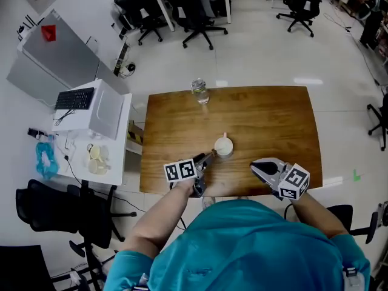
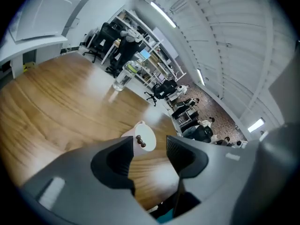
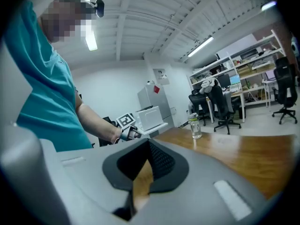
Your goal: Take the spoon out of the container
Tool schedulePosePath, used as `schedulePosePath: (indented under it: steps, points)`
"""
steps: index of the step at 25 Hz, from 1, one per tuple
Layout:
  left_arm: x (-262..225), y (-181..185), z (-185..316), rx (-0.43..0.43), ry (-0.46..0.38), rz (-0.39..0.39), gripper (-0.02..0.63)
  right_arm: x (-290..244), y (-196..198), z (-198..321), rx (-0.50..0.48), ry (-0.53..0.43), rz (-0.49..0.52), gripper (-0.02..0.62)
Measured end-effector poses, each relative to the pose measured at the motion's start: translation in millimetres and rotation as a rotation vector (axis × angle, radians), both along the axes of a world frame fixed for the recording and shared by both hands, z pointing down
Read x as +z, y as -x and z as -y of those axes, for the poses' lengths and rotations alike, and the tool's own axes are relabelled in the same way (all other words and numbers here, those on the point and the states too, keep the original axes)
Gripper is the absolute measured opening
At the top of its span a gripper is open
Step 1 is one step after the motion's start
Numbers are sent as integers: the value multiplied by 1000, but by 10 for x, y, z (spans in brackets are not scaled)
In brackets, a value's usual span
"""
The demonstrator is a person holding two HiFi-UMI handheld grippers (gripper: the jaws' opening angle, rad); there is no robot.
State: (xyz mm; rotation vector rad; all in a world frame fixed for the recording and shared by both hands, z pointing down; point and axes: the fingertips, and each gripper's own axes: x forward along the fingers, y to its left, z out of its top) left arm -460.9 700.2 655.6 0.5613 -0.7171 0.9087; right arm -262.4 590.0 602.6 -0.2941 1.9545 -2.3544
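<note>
A small white cup (image 1: 223,147) stands near the front middle of the wooden table (image 1: 273,120). A pale spoon handle (image 1: 225,136) sticks up out of it at the far side. My left gripper (image 1: 210,156) is just to the cup's left, almost touching it. In the left gripper view the gripper (image 2: 150,146) is open. The cup (image 2: 143,134) lies just beyond its tips with a dark brown piece (image 2: 139,141) in its mouth, and nothing is between the pads. My right gripper (image 1: 257,165) hovers right of the cup near the table's front edge. It (image 3: 149,146) is shut and empty.
A clear water bottle (image 1: 200,91) stands at the table's far edge; it is also in the left gripper view (image 2: 123,78) and the right gripper view (image 3: 194,125). Left of the table is a white side table (image 1: 91,156) with a keyboard (image 1: 74,98). Office chairs stand behind.
</note>
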Motion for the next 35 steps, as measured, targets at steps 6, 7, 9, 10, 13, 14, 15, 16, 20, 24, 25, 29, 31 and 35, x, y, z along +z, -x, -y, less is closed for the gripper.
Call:
schedulePosePath:
  steps: [6, 7, 9, 10, 13, 14, 15, 16, 20, 24, 25, 29, 31, 35]
  points:
    - [396, 165, -228, -85, 149, -2, 229, 271, 373, -20, -64, 69, -37, 2]
    - [425, 180, -246, -89, 168, -5, 229, 275, 427, -28, -75, 74, -42, 2]
    - [461, 219, -303, -86, 204, -7, 229, 275, 525, -41, -90, 83, -53, 2]
    - [479, 237, -338, -78, 221, -8, 229, 285, 564, -45, -94, 88, -58, 2]
    - [535, 234, -492, -44, 264, -13, 218, 346, 591, -116, -93, 99, -68, 2]
    - [544, 214, -552, -31, 276, -13, 207, 363, 572, -160, -92, 102, -69, 2]
    - [547, 194, -599, -18, 286, -12, 193, 376, 550, -198, -92, 104, -70, 2]
    - [547, 180, -622, -3, 292, -12, 171, 384, 531, -223, -92, 108, -72, 2]
    - [550, 161, -541, 52, 323, 6, 68, 402, 477, -212, -92, 120, -75, 2]
    - [492, 120, -339, 61, 338, 23, 48, 359, 377, -165, -85, 124, -67, 2]
    - [474, 113, -292, 63, 332, 27, 49, 338, 348, -172, -82, 123, -63, 2]
    - [381, 81, -119, 59, 288, 57, 48, 266, 192, -215, -63, 112, -51, 2]
    - [270, -5, 42, 35, 249, 72, 48, 217, 55, -203, -48, 101, -40, 2]
    - [-142, -213, 485, -24, 122, 77, 48, 50, -206, -187, -13, 79, -10, 2]
